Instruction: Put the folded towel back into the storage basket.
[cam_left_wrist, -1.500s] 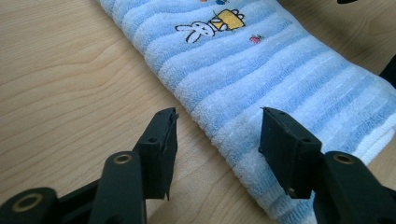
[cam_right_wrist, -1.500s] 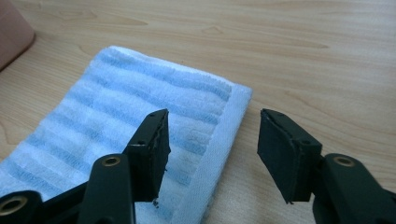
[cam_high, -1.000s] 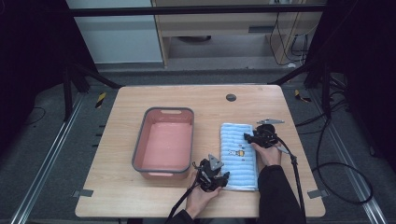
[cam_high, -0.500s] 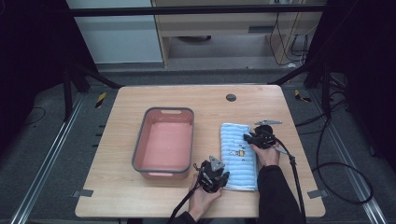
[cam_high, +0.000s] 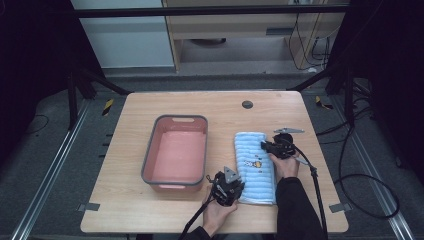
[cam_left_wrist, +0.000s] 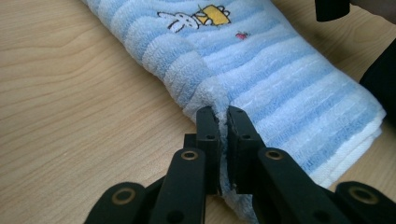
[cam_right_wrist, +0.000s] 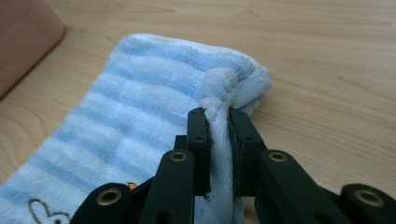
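Both grippers have just closed on the towel (cam_high: 256, 167) — the left gripper (cam_left_wrist: 223, 122) pinches its near edge, the right gripper (cam_right_wrist: 218, 122) a far corner; the high view adds the tub (cam_high: 150, 161) beside it on the table (cam_high: 150, 107).

Lab: rig rails (cam_high: 47, 165), trailing cables (cam_high: 360, 150)

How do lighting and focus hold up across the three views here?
High view: table evenly lit, surroundings dark, slightly soft. Left gripper view: towel sharp, soft shadow under its edge. Right gripper view: towel pile crisp near the jaws, pink basin blurred at the corner.
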